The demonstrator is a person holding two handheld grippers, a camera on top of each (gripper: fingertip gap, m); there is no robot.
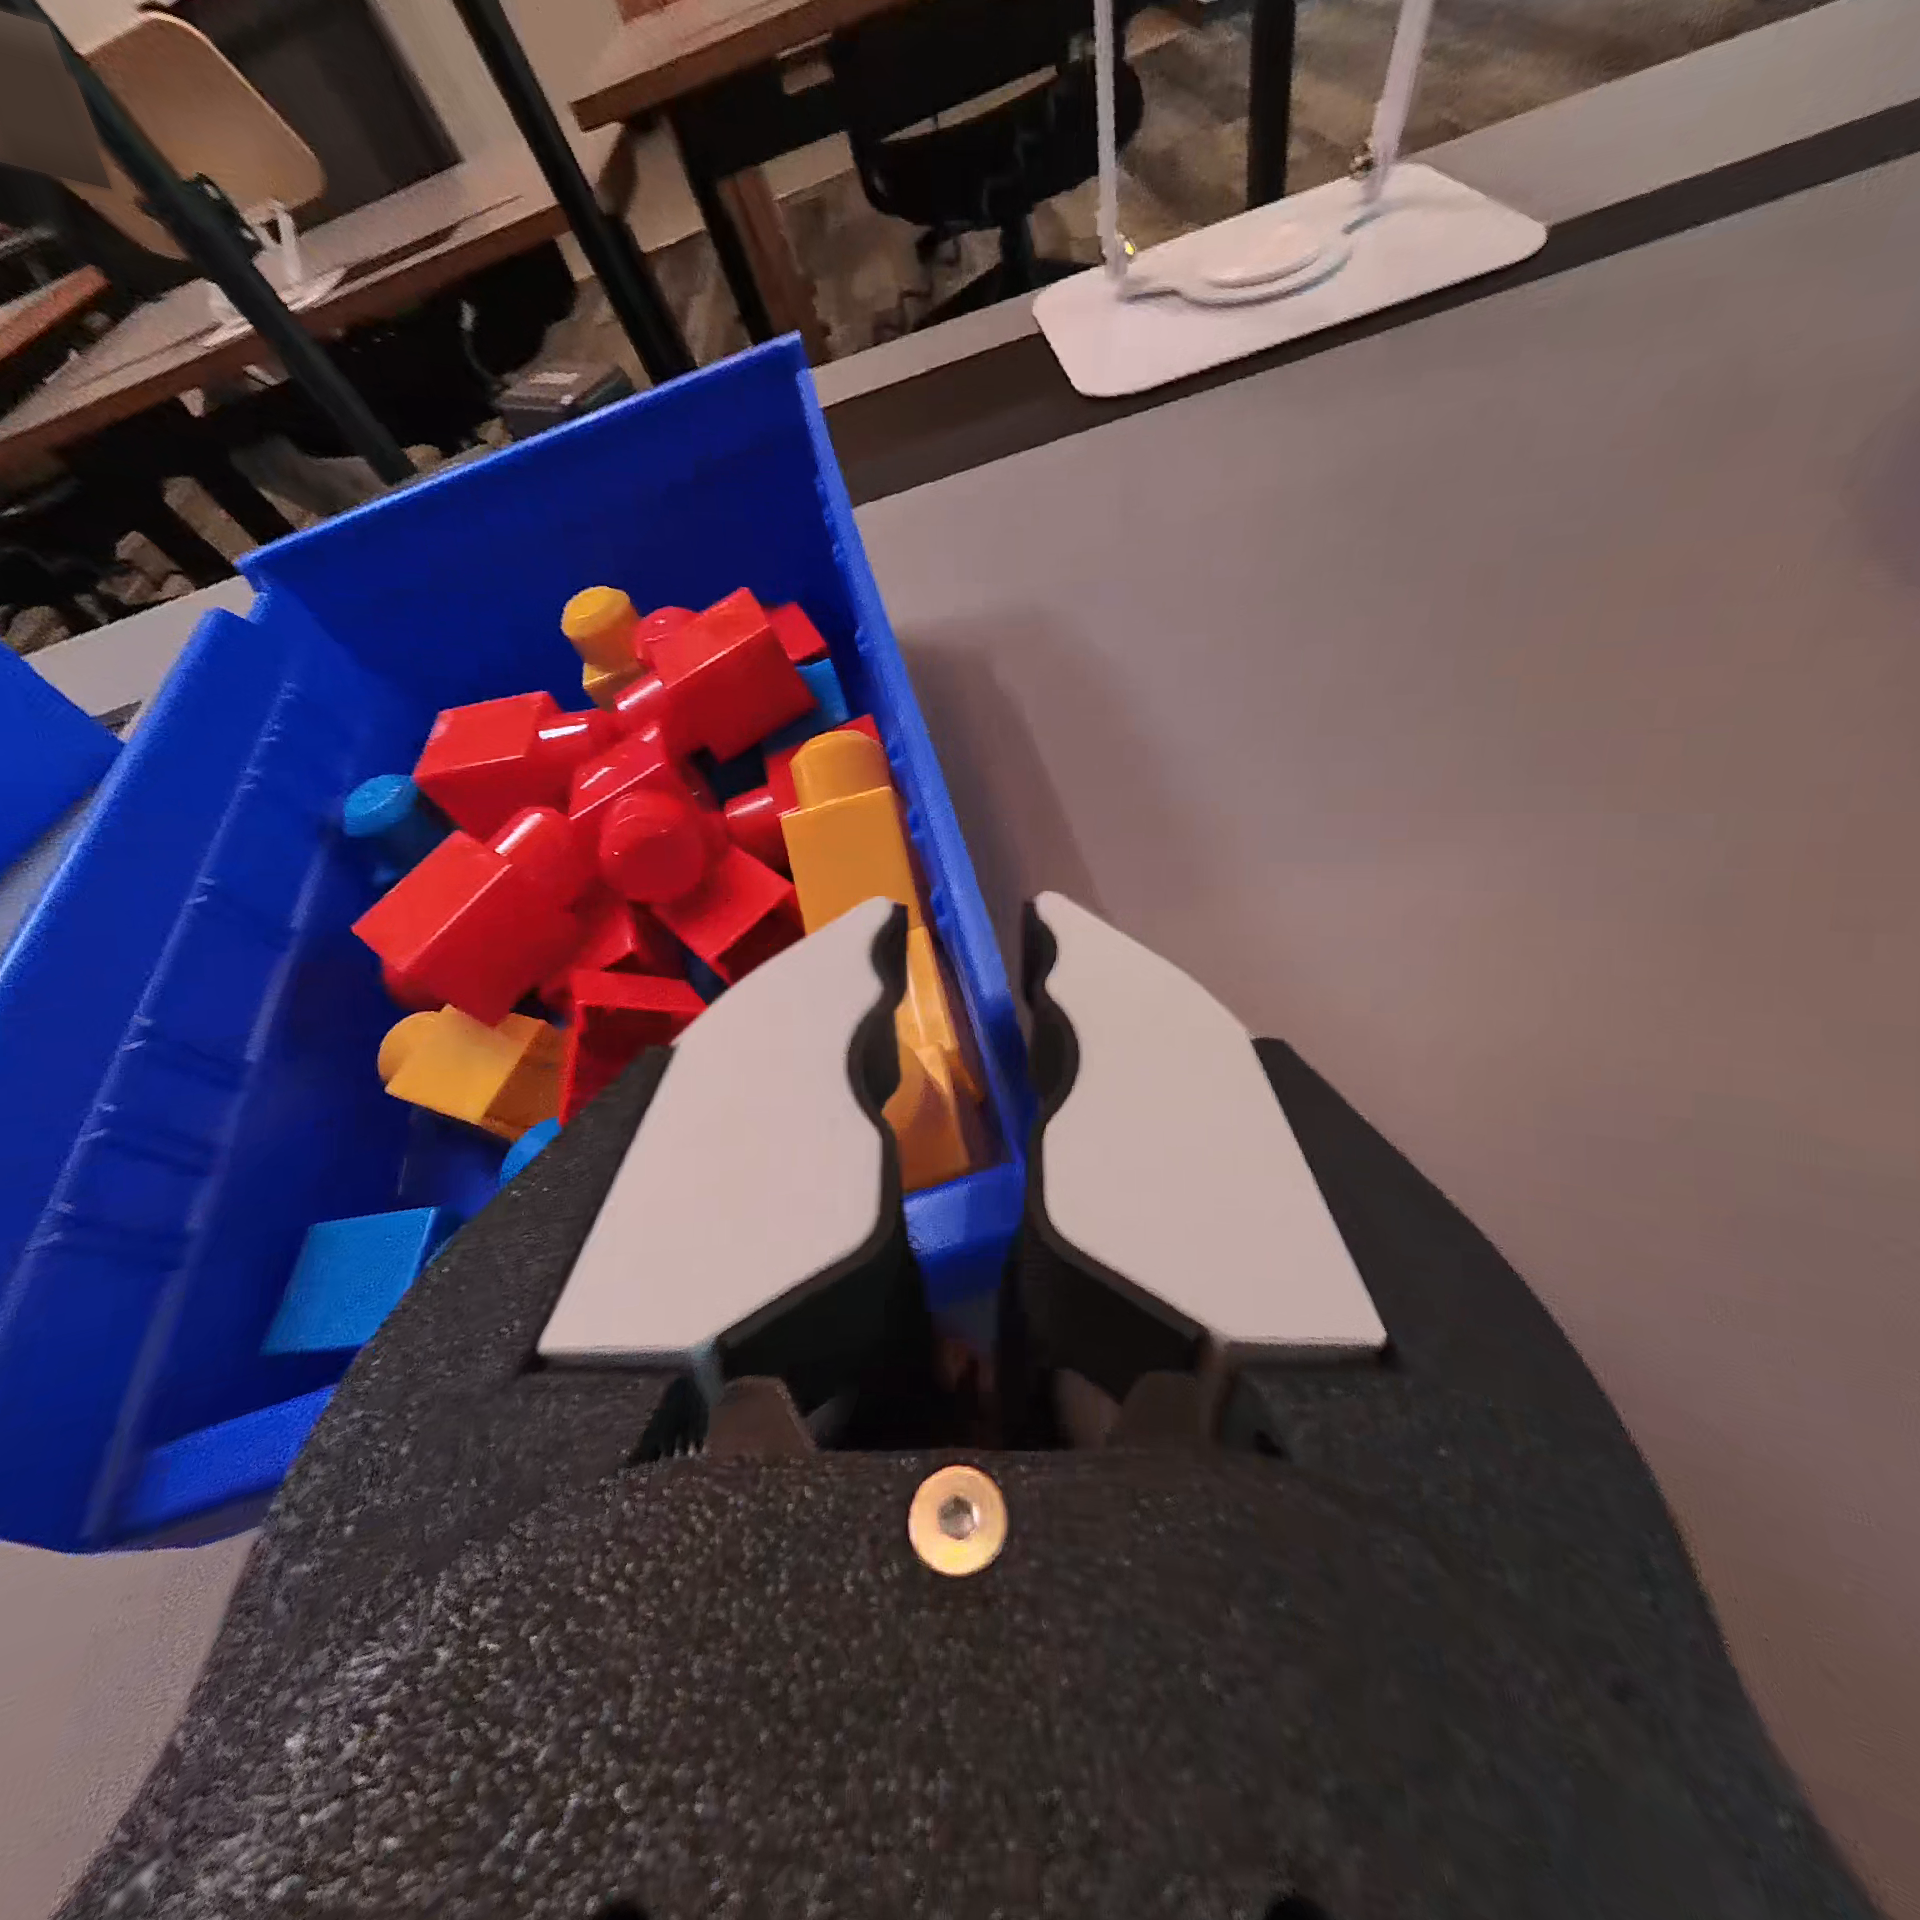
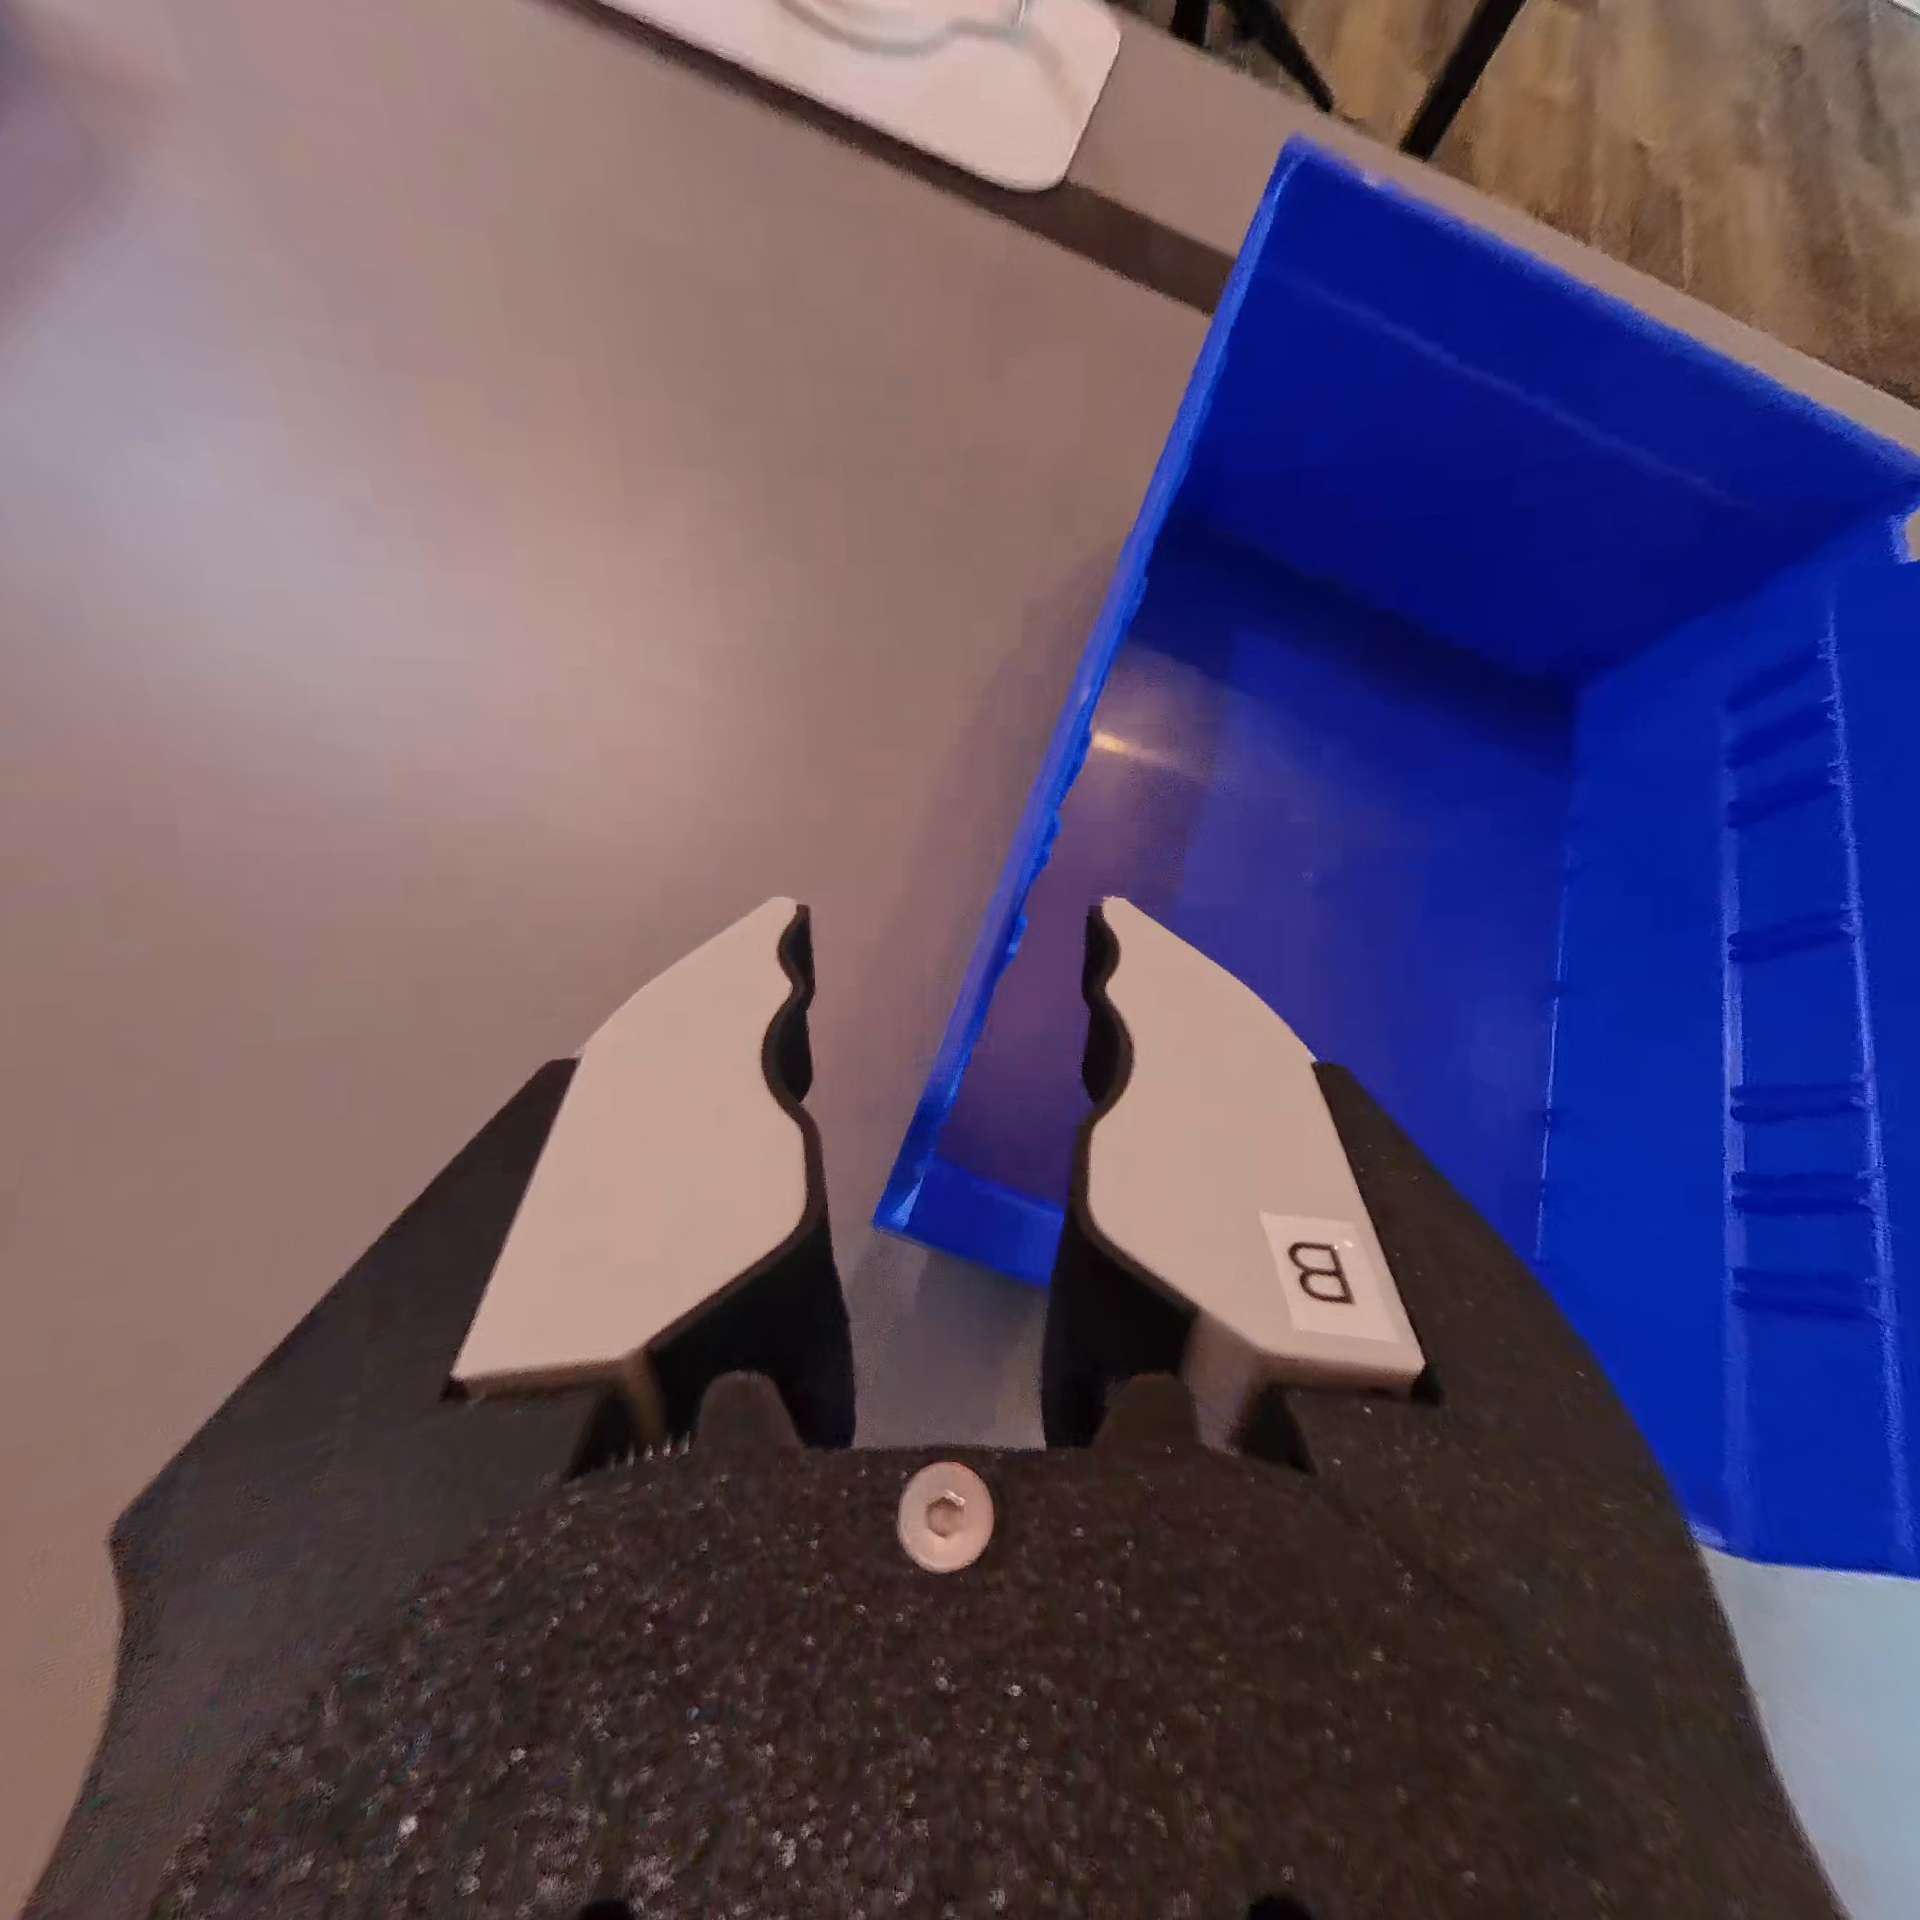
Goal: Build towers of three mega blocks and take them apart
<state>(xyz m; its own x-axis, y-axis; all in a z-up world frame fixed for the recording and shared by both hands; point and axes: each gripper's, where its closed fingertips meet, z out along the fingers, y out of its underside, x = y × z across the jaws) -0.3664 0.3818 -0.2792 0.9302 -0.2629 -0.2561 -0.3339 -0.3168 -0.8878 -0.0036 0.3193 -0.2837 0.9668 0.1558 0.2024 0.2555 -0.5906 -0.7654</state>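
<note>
While blocks fill one blue bin | other blue bin bare

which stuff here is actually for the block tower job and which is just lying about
For the job:
- red, yellow and blue blocks
- blue bin holding them
- empty blue bin
- left gripper, open over the full bin's wall
- right gripper, open, nothing in it

Just there:
- white stand base at the grey table edge
- desks and chairs behind
</note>
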